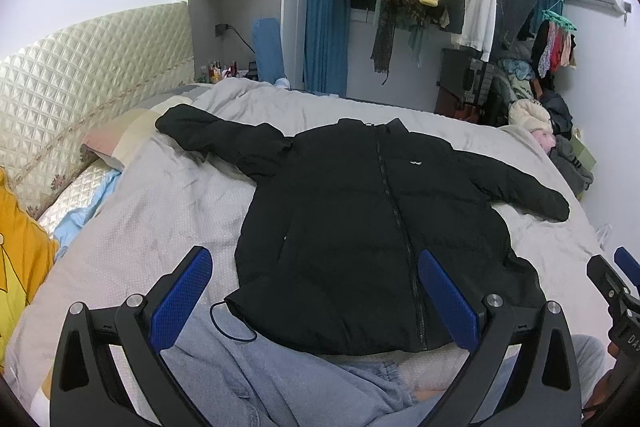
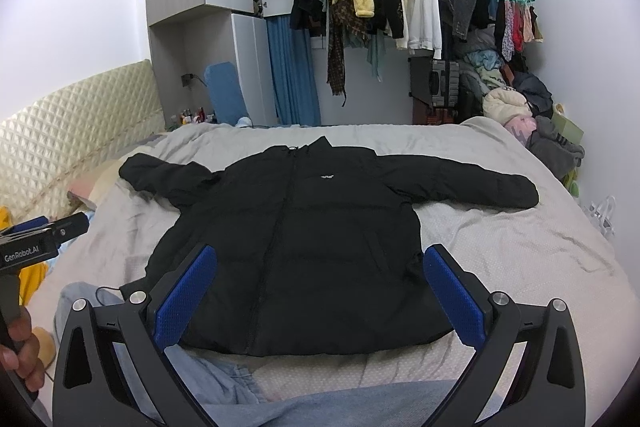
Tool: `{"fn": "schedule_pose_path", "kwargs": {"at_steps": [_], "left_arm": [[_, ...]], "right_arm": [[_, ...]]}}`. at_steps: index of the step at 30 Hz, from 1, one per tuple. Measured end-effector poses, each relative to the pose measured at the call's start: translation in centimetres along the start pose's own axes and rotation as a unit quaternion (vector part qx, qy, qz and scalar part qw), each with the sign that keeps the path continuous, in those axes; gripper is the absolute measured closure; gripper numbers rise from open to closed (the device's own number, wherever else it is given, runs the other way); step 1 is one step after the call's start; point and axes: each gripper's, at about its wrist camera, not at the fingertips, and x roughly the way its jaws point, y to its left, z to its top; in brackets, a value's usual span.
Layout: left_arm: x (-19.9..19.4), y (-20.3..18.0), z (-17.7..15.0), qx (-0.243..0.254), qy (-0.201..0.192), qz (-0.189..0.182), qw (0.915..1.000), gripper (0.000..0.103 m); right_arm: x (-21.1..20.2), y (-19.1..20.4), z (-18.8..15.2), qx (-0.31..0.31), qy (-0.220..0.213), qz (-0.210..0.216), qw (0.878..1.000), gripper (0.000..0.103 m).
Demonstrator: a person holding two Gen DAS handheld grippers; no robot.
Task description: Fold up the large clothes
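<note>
The black puffer jacket [image 1: 360, 227] lies flat on the bed [image 1: 160, 207], zipped, sleeves spread. The left gripper [image 1: 314, 291] and right gripper [image 2: 320, 291] hover above its hem, jaws wide apart, holding nothing.

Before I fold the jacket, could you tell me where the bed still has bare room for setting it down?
The grey bedspread is bare right of the black jacket, below its sleeve. A second bare patch lies left of the jacket, between it and the pillow. It is crowded at the near edge, where blue-grey clothing lies under the hem, and at the clothes pile by the far right corner.
</note>
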Motion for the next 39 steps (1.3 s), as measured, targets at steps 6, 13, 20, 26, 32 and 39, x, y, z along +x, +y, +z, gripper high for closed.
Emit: {"fn": "schedule_pose_path", "kwargs": {"at_steps": [6, 13, 20, 26, 32, 39], "left_arm": [[0.36, 0.01, -0.12, -0.001, 0.001, 0.002, 1.0000, 0.000], [0.46, 0.04, -0.28, -0.005, 0.005, -0.003, 1.0000, 0.000], [0.60, 0.60, -0.22, -0.020, 0.005, -0.005, 0.9998, 0.000], [0.64, 0.60, -0.16, -0.023, 0.006, -0.006, 0.9997, 0.000], [0.83, 0.52, -0.07, -0.022, 0.006, -0.005, 0.9997, 0.000], [0.70, 0.43, -0.37, -0.019, 0.003, -0.008, 0.9998, 0.000]], "right_arm": [[-0.07, 0.30, -0.16, -0.004, 0.005, 0.013, 1.000, 0.000], [-0.09, -0.02, -0.33, 0.001, 0.009, 0.008, 1.000, 0.000], [-0.21, -0.48, -0.38, 0.010, 0.003, 0.019, 1.000, 0.000], [-0.13, -0.45, -0.45, 0.013, 0.004, 0.028, 1.000, 0.000], [0.29, -0.14, -0.68, 0.001, 0.011, 0.018, 1.000, 0.000], [0.27, -0.41, -0.53, 0.003, 0.005, 0.009, 1.000, 0.000]]}}
